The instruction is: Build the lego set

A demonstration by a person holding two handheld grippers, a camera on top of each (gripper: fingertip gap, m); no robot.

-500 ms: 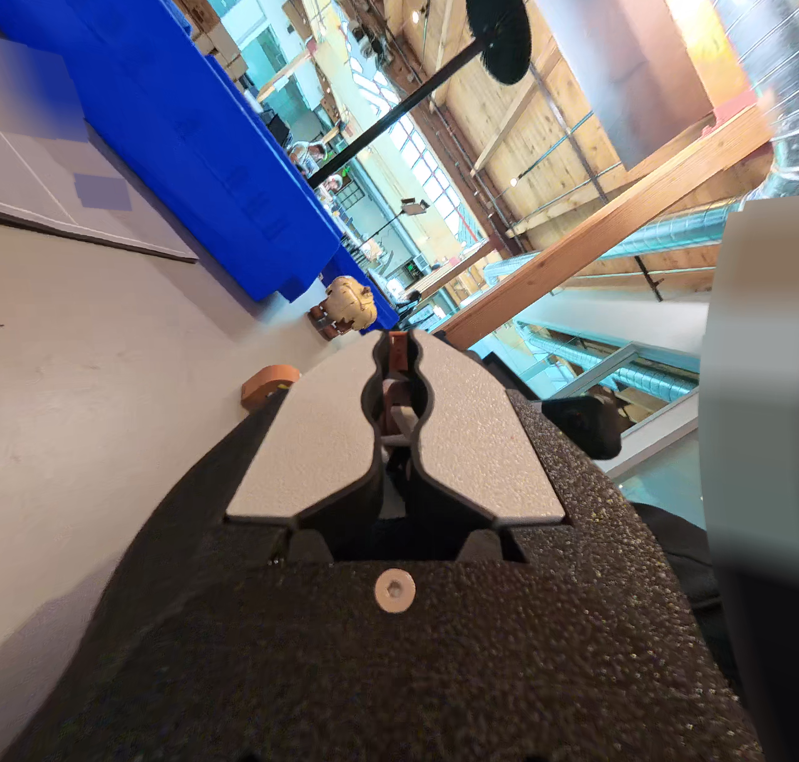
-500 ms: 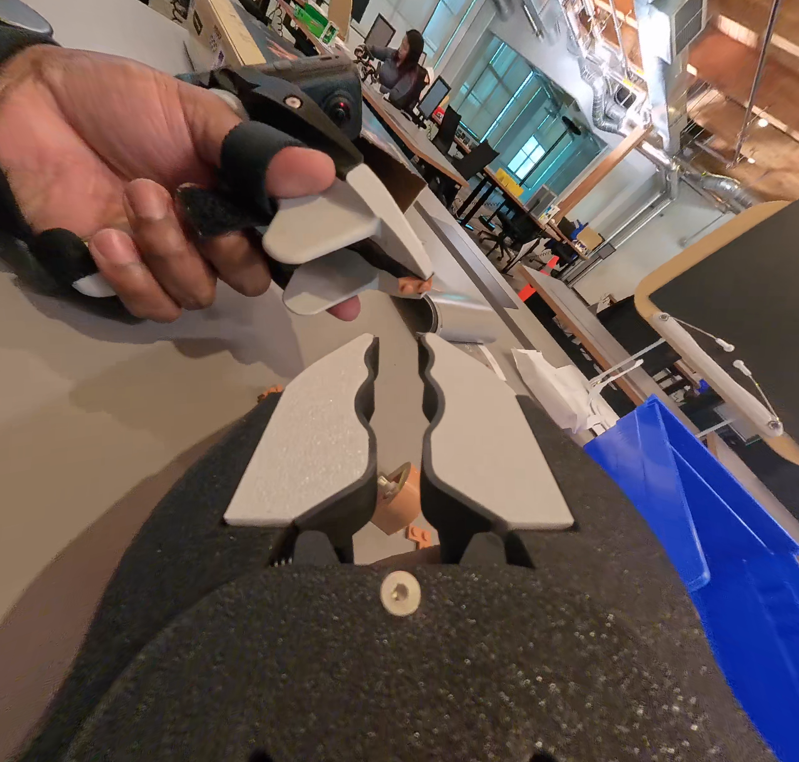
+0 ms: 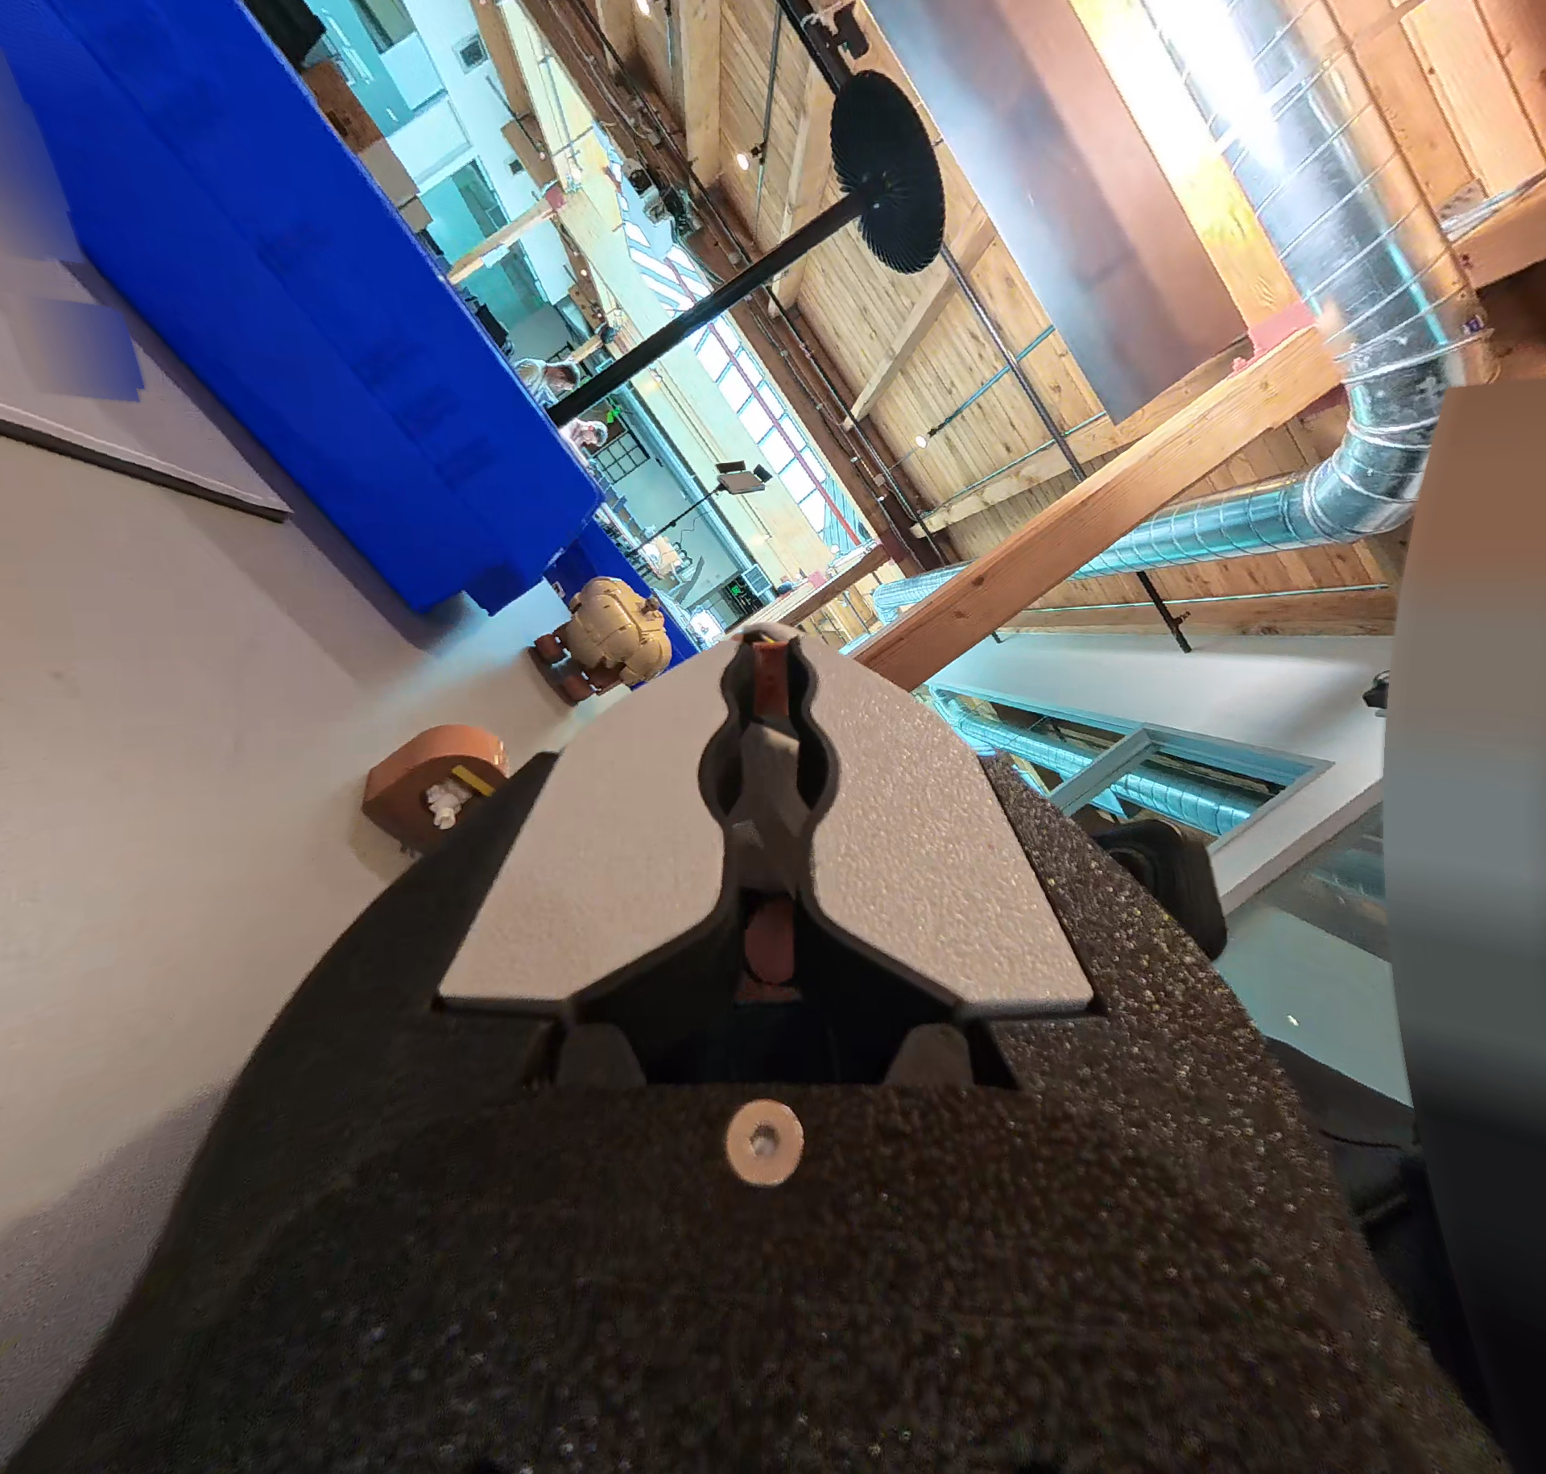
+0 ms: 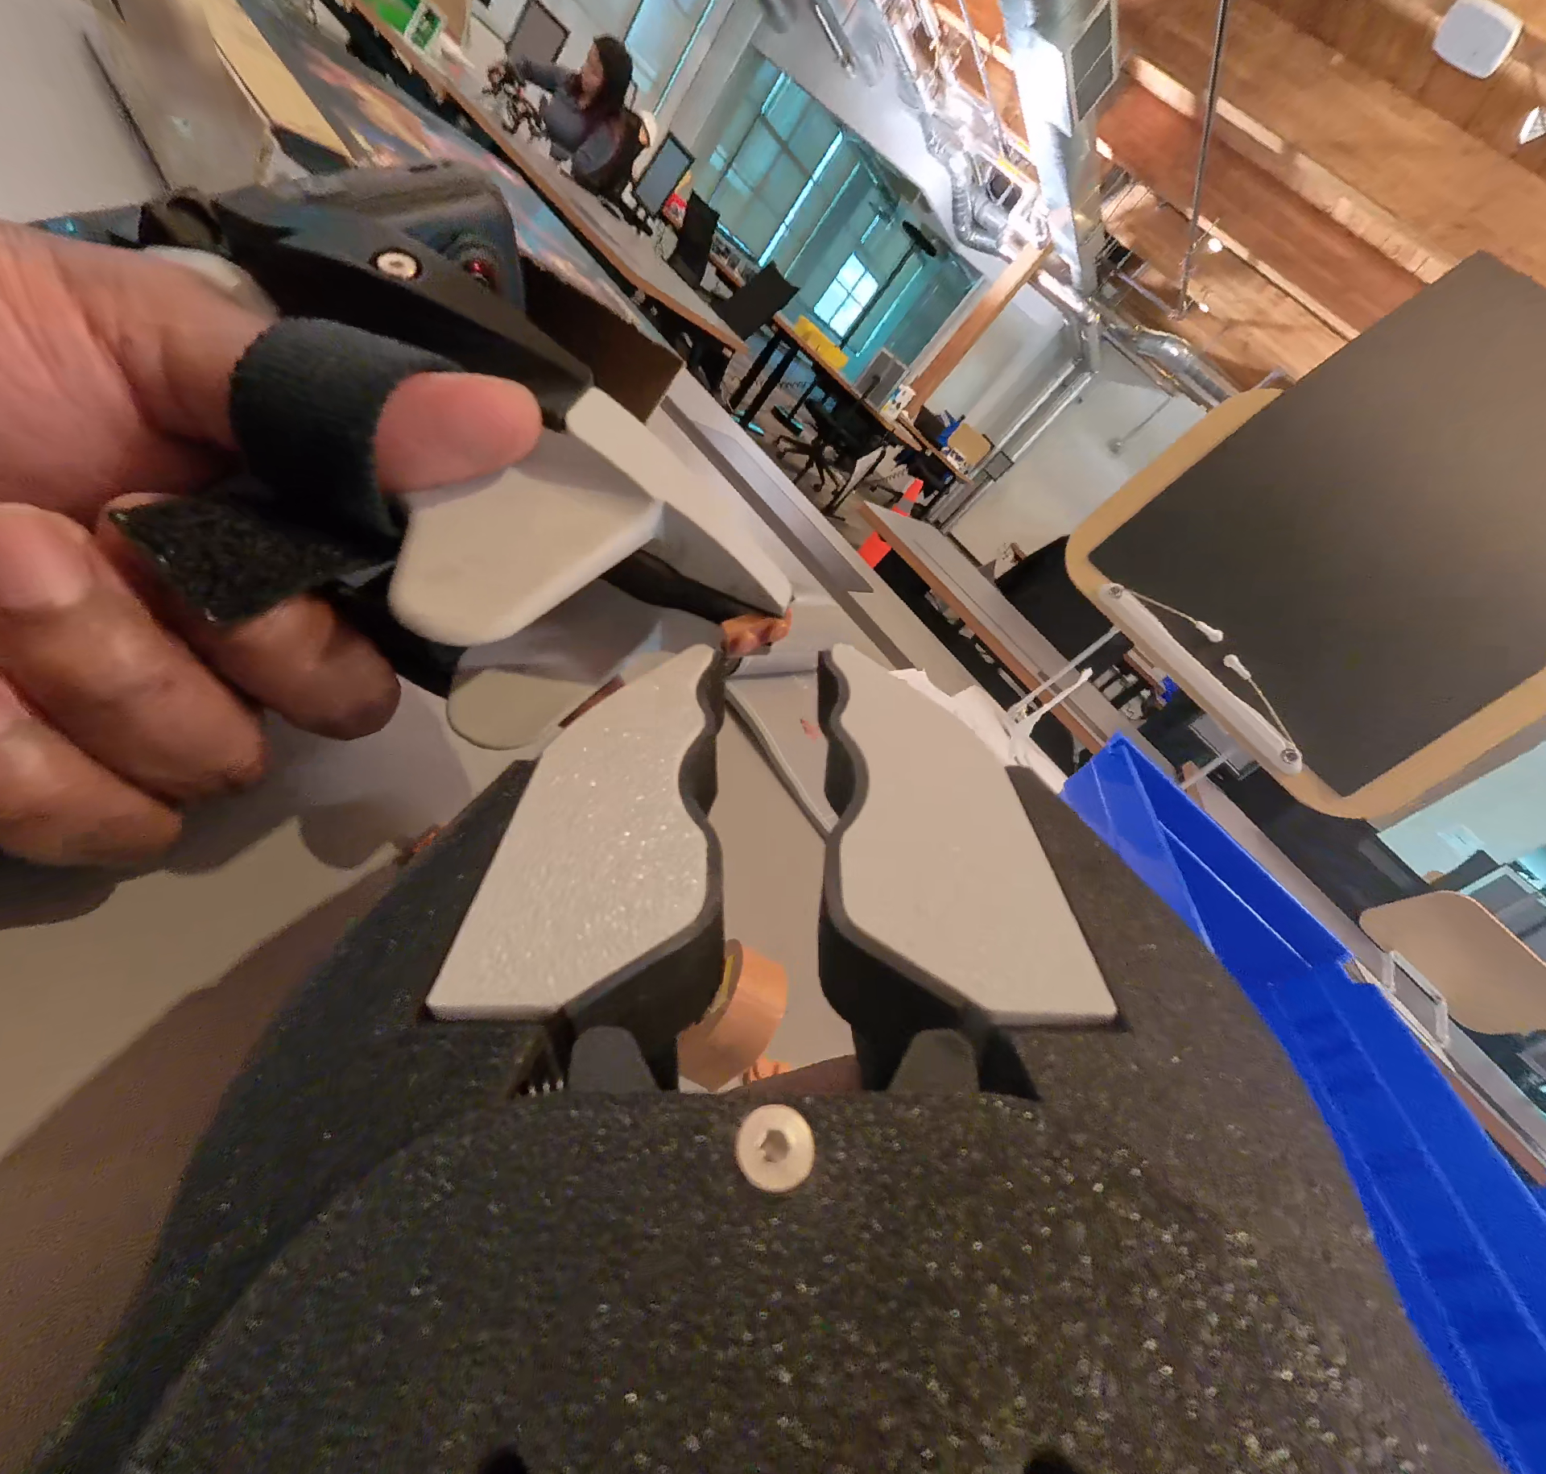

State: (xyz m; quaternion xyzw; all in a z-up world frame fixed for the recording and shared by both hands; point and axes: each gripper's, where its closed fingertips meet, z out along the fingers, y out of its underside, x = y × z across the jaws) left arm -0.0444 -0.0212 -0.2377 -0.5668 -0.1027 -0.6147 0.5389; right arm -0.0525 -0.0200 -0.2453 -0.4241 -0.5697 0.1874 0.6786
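Two views are on record. Left wrist view: the left tool [image 3: 765, 664] is clenched on a small reddish-brown plastic piece [image 3: 768, 681], which sits pinched between the grey fingers [image 3: 636, 831] near their tips and is raised above the pale grey counter [image 3: 167, 722]. On the counter just left of the tool lies a brown rounded block with a yellow stripe and a white bit [image 3: 435, 777]; farther on stands a tan domed toy figure with brown feet [image 3: 615, 639], close to the corner of a large blue plastic bin [image 3: 293, 304]. Right wrist view: the right tool [image 4: 770, 668] stands released, a clear gap between its fingers and nothing gripped; its tips are just below the left tool's tip. A hand [image 4: 151, 530] holds the left tool, whose tips grip the same small brown piece. Below the right tool, seen between its fingers, a tan-brown block [image 4: 744, 1015] rests on the counter. A blue bin wall [image 4: 1338, 1015] lies to the right, with crumpled white paper [image 4: 970, 697] beyond the fingertips.
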